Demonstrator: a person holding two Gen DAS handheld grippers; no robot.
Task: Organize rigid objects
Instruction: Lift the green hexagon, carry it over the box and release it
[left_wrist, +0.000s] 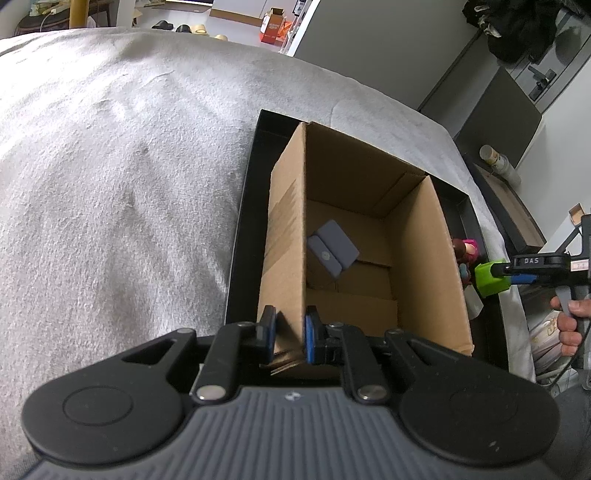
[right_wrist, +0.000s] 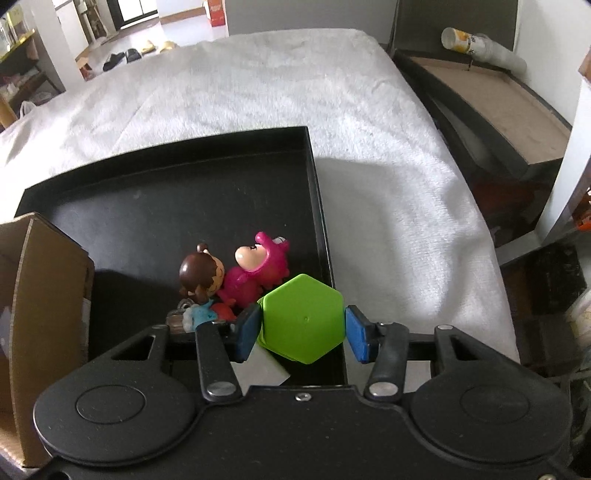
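Pinching the near wall of the open brown cardboard box (left_wrist: 369, 221), the left gripper (left_wrist: 290, 334) has its blue pads closed on the corrugated edge, one pad outside and one inside. Down on the box floor lies a grey-blue flat plastic block (left_wrist: 332, 247), tilted against the left wall. The box stands in a shallow black rectangular tray (right_wrist: 184, 192) on a white fleecy blanket (right_wrist: 295, 92). The right gripper (right_wrist: 301, 330), held by a hand (left_wrist: 569, 321) just to the right of the box, has its blue pads against opposite sides of a bright green hexagonal plastic block (right_wrist: 303, 325). Just beyond the block, on the tray floor, a brown-haired toy figure in blue (right_wrist: 201, 284) and a pink plush-looking toy creature (right_wrist: 255, 269) lie touching each other.
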